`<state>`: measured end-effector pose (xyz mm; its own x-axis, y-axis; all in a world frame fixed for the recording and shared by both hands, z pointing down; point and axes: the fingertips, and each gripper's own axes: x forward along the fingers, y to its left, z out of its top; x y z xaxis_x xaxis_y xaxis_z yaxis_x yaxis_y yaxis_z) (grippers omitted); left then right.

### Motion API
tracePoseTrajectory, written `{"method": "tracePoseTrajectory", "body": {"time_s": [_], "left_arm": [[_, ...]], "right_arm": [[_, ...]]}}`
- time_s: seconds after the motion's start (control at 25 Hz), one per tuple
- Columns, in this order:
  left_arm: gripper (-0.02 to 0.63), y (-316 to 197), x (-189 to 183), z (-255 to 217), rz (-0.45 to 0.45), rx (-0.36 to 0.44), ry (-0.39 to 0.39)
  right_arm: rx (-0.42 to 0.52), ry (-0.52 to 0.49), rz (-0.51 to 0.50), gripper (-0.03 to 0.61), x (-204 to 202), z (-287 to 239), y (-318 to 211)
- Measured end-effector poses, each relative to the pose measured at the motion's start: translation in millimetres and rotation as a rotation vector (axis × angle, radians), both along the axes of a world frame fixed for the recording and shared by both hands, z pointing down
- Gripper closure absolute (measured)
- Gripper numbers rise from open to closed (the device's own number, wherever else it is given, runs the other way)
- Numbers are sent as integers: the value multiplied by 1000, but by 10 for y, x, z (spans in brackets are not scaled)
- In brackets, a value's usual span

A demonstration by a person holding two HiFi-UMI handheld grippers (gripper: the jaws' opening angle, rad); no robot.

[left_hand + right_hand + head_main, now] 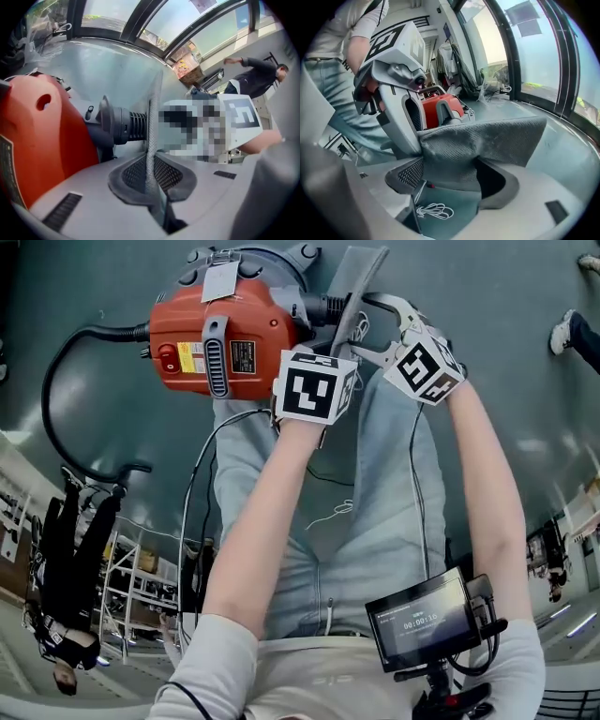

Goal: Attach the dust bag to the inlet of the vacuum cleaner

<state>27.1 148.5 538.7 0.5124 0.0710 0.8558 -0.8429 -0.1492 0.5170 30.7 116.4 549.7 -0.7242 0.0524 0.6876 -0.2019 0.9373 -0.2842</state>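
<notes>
The orange vacuum cleaner [225,338] lies on the floor with its black ribbed inlet [323,307] pointing right. A grey mesh dust bag [361,273] hangs beside the inlet, a little apart from it. My left gripper [323,345] is shut on the bag's edge; in the left gripper view the fabric [152,122] stands between its closed jaws [152,176], just right of the inlet [124,124]. My right gripper [364,324] stands open on the bag's far side. In the right gripper view the bag [487,138] drapes loosely between its wide jaws [452,180], unpinched.
A black hose [56,381] loops left from the vacuum across the grey floor. A loose white cord [433,211] lies below the bag. A person in black [66,615] stands at lower left, and a shoe [567,334] shows at upper right. Windows line the far side.
</notes>
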Motion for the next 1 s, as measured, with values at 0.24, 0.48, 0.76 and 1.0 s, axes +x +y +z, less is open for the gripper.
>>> {"method": "tracePoseTrajectory", "body": {"time_s": [0.24,0.48,0.76,1.0], "left_arm": [[548,33,58,-351,107,30,155],[546,-628,-547,-1287,204,447,394],[546,-825,-1496,-1095,316,488,387],[549,-858,-1685,-945,133,512,536]], "right_arm": [[4,9,1,216,7,12,-24],[4,32,2,216,3,101,-18],[-48,38,-31,215,-43,201,-33],[-224,-51,-3,216,-33,92,-83]]}}
